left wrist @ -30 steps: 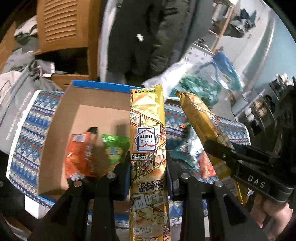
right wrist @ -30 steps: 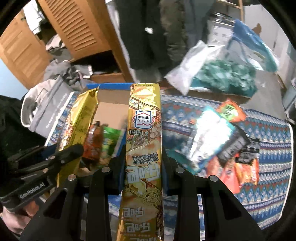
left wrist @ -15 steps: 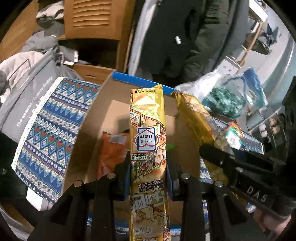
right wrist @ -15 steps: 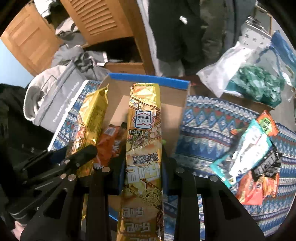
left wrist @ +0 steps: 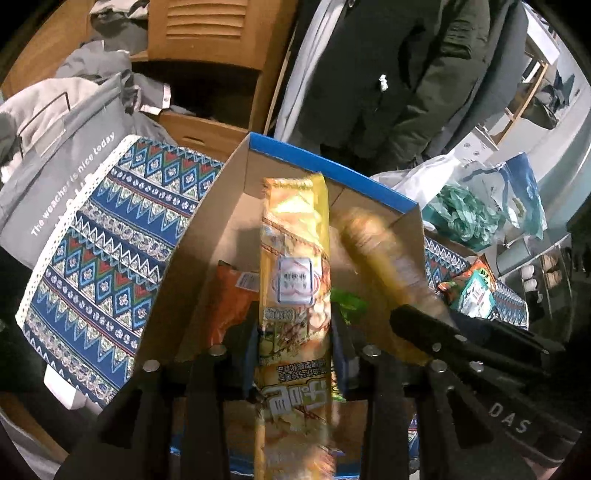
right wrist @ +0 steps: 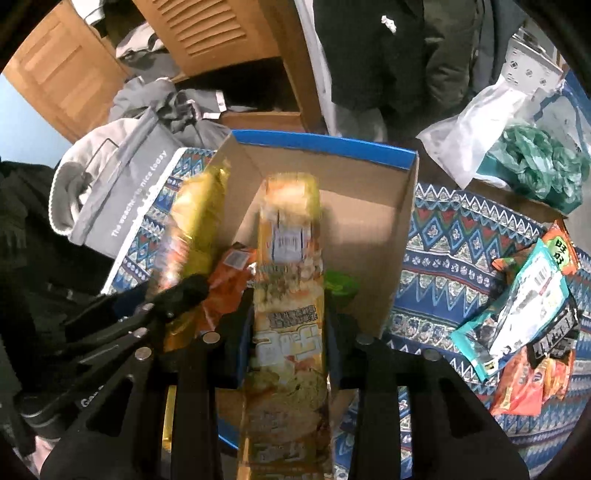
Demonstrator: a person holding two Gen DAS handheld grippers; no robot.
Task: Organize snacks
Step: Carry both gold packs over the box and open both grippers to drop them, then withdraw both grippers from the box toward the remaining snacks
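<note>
As your jaws open, the left gripper [left wrist: 293,343] and right gripper [right wrist: 286,332] each release a yellow snack pack over the cardboard box [right wrist: 400,236]; next, withdraw both clear.

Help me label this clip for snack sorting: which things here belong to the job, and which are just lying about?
Job: cardboard box; two long yellow snack packs; orange packet; green packet; loose snack pile.

Lying about: grey bag; plastic bags; wooden cabinet.
</note>
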